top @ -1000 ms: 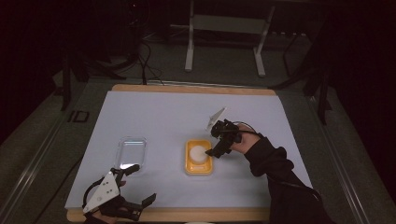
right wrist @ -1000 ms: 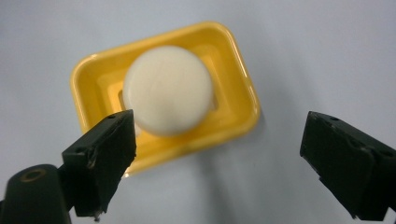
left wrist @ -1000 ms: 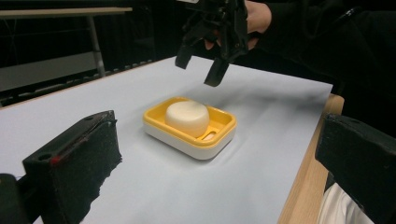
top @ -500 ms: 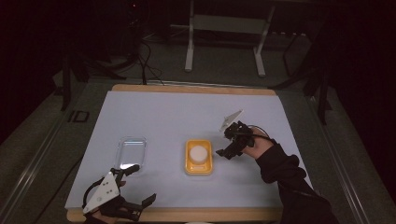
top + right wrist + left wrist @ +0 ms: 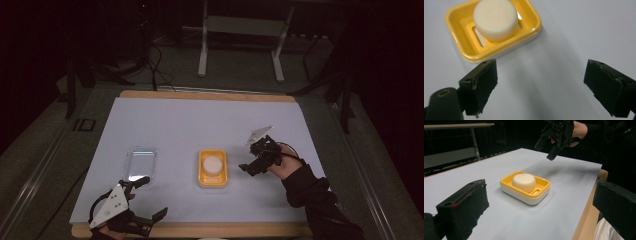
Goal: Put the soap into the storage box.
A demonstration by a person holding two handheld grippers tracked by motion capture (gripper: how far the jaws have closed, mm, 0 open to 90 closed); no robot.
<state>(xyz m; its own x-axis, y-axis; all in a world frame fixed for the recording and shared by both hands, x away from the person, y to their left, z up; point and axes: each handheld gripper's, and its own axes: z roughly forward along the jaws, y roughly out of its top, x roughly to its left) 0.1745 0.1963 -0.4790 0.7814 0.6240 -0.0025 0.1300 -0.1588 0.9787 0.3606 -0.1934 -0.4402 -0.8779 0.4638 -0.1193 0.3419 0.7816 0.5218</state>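
A yellow soap dish [image 5: 212, 175] sits mid-table with a round white soap [image 5: 212, 163] lying in it. My right gripper [image 5: 251, 169] hovers just right of the dish, open and holding nothing. In the right gripper view its jaws stand wide apart over bare table, with the dish [image 5: 471, 53] and soap [image 5: 495, 18] ahead at upper left. My left gripper [image 5: 150, 199] is open near the front left edge. The left gripper view looks across at the dish [image 5: 524, 192], the soap [image 5: 524, 182] and the right gripper [image 5: 556, 137] beyond.
A clear plastic lid [image 5: 140, 162] lies on the white table sheet [image 5: 200, 120] left of the dish, just beyond my left gripper. The wooden table edge [image 5: 200, 230] runs along the front. Dark floor, cables and a metal stand [image 5: 240, 30] lie behind the table.
My right gripper has drawn back from the soap dish to the right and slightly toward the person, leaving the soap in the dish. The left gripper has stayed put.
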